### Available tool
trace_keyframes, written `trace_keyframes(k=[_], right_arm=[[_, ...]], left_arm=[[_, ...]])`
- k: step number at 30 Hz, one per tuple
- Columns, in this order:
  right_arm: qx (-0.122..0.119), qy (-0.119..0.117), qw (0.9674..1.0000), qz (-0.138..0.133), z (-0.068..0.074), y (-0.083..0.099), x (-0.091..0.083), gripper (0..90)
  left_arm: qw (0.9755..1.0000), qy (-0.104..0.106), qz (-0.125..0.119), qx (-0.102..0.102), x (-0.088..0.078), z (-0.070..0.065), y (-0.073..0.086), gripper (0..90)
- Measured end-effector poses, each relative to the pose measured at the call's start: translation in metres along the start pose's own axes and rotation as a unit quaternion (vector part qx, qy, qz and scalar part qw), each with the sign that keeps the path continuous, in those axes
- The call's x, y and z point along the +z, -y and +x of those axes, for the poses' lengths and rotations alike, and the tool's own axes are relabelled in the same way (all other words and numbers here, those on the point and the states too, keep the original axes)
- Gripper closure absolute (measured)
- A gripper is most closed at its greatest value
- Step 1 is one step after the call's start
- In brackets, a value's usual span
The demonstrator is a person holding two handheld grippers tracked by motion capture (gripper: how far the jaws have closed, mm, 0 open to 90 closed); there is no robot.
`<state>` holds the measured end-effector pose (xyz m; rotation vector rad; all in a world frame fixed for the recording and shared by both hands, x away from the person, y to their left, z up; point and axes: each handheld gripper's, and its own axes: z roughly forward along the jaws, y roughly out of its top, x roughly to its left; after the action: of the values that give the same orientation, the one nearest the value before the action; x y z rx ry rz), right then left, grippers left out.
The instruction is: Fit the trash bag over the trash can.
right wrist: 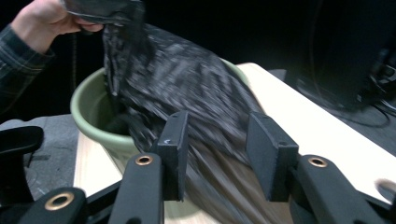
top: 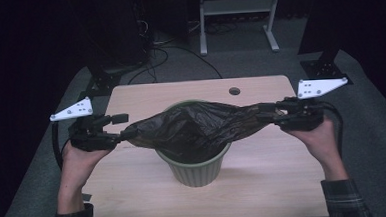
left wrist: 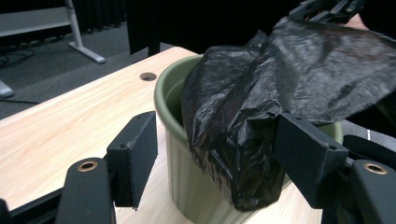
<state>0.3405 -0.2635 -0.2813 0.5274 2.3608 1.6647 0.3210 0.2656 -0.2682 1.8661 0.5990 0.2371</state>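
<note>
A green ribbed waste bin (top: 197,171) stands on the light wooden table (top: 265,185), nearer the table's front edge than its back edge and about midway between its left and right edges. A black plastic bin bag (top: 197,126) is stretched across the bin's mouth, its middle sagging down inside the rim while its two ends reach out sideways toward the table's left and right edges. The left gripper (top: 123,126) is at the bag's left end above the table's left edge; in the left gripper view its jaws stand apart, with one pad against the bag's edge and the other clear of it, so the plastic is not pinched. The right gripper (top: 266,112) is at the bag's right end near the table's right edge; in the right gripper view its jaws are parted too, with blurred bag plastic running between them, loose. A round cable hole (top: 234,91) sits near the table's back edge.
</note>
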Motion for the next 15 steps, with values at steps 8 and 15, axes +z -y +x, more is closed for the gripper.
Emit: trace_keyframes(k=[8, 15], right_arm=[[-0.02, -0.059, 0.9981, -0.002, 0.017, -0.023, 0.05, 56.3], [-0.027, -0.104, 0.9942, 0.008, 0.031, -0.032, 0.085, 57.1]], left_arm=[[0.9999, 0.011, 0.003, 0.002, 0.013, -0.001, -0.005, 30.3], [0.9999, 0.015, 0.006, -0.001, 0.019, 0.001, -0.003, 30.4]])
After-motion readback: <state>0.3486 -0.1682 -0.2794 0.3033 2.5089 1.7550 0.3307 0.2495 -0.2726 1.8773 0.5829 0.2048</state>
